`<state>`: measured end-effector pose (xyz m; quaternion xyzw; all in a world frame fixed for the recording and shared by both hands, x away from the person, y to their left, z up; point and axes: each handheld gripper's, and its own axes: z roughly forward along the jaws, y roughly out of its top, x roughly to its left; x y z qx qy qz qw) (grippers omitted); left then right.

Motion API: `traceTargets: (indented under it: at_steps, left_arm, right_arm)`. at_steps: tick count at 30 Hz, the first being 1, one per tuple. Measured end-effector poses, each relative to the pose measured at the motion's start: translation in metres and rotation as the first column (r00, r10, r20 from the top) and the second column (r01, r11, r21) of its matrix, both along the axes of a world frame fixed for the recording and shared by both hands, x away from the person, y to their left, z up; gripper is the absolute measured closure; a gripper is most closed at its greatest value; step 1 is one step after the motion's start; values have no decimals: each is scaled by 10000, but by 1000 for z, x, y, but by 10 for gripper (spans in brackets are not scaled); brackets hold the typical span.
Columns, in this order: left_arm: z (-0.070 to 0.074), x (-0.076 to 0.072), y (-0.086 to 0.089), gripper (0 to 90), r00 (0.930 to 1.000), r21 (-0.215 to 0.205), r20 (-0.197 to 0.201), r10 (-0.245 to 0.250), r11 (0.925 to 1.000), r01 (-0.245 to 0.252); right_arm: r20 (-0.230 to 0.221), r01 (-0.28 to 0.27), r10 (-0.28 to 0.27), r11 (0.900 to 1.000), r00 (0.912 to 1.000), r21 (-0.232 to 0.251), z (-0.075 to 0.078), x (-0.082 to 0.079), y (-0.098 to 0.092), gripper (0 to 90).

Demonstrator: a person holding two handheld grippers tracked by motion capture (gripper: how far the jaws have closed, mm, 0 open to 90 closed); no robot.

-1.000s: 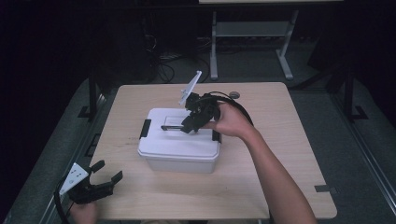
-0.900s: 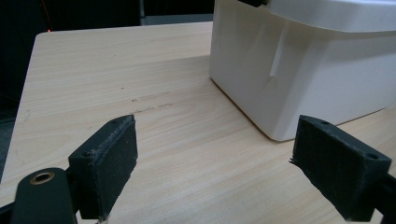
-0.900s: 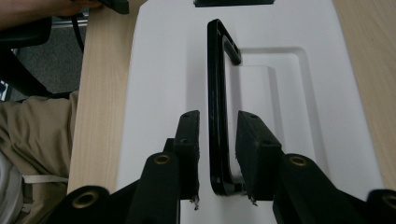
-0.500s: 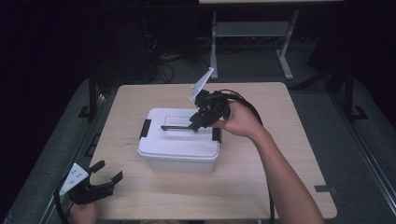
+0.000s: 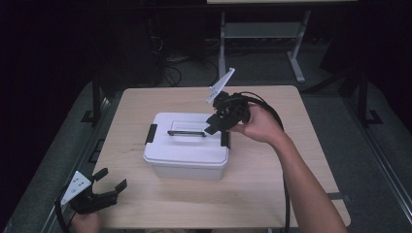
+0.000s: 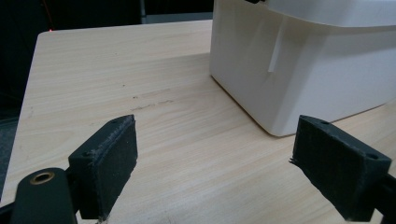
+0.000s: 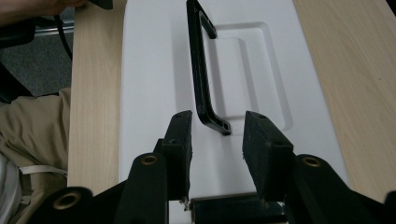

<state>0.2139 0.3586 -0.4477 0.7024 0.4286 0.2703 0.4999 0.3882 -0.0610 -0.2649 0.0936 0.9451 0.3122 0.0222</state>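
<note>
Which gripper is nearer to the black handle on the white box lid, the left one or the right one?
Right. The right gripper hovers at the right end of the black handle, jaws apart and just opening, pads not touching it. The left gripper sits by the table's near left corner, away from the box.

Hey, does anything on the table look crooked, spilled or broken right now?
Nothing stands out. The white lidded box sits flat on the table, its black handle lying flat on the lid, with no spill or visible damage; only faint scuff marks show on the wood.
</note>
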Motion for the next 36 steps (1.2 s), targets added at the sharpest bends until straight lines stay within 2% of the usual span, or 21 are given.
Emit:
traceTargets:
  at_steps: [9, 25, 36]
  left_arm:
    - [0, 0, -1, 130, 10000, 47, 4, -63, 10000, 63]
    - [-1, 5, -5, 130, 9999, 45, -36, -164, 9999, 164]
    - [-2, 7, -6, 130, 9998, 80, -86, -173, 9998, 173]
  right_arm:
    - [153, 338, -337, 9994, 9993, -86, 2, -4, -16, 598]
    - [97, 1065, -1065, 9943, 9943, -26, -7, -13, -59, 575]
    - [-27, 1713, -1713, 9852, 9852, 71, -9, -23, -90, 560]
